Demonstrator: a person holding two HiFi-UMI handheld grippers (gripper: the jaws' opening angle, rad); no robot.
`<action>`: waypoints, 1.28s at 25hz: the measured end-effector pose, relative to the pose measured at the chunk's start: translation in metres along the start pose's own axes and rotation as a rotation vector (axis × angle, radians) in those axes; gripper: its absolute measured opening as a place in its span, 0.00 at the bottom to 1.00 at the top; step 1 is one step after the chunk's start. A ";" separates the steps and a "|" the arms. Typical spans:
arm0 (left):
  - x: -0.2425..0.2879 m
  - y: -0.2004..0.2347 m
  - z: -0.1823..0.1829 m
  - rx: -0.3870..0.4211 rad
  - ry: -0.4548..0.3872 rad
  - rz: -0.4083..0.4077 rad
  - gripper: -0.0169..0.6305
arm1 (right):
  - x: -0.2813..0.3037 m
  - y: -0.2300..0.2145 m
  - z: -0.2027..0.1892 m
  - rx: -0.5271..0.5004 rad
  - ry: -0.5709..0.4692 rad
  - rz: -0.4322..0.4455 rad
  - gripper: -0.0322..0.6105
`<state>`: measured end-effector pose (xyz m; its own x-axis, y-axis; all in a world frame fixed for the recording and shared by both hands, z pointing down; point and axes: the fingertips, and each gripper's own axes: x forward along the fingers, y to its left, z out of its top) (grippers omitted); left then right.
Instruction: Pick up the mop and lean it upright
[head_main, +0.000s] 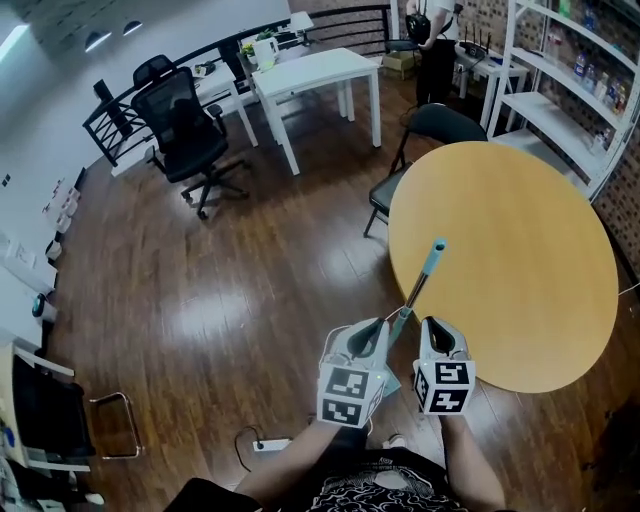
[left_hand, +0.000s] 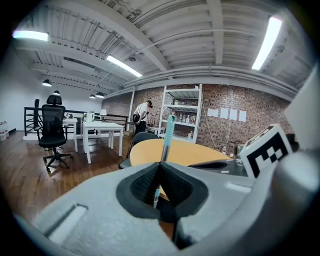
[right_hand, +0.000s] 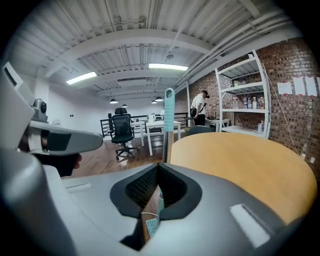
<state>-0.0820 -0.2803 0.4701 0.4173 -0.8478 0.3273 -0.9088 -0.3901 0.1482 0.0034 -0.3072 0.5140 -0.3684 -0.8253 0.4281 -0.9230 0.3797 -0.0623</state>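
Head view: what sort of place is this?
Probably an office or lab-style workroom: it has a wheeled office chair, white desks and open shelving stocked with bottles.

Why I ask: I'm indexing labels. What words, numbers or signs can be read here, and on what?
None is legible.
Sticker on the mop handle: print too blurred.
Wall papers: too small.
Shelf bottles: labels too small.
Marker cubes: black-and-white patterns, no words.

Held out front, side by side, tips pointing away: left gripper (head_main: 384, 325), right gripper (head_main: 432, 322). Jaws of all 2 clamped together on mop handle (head_main: 428, 268).
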 end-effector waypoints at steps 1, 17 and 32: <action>-0.002 -0.006 -0.001 0.000 -0.002 0.005 0.03 | -0.007 0.003 0.002 -0.011 -0.009 0.016 0.05; -0.047 -0.046 -0.017 -0.005 -0.034 0.105 0.03 | -0.084 0.054 0.018 -0.100 -0.132 0.228 0.05; -0.058 -0.049 -0.020 -0.003 -0.032 0.145 0.03 | -0.090 0.058 0.016 -0.103 -0.136 0.264 0.05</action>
<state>-0.0616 -0.2045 0.4629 0.2813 -0.9064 0.3152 -0.9595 -0.2615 0.1045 -0.0187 -0.2177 0.4572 -0.6120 -0.7379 0.2844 -0.7797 0.6232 -0.0609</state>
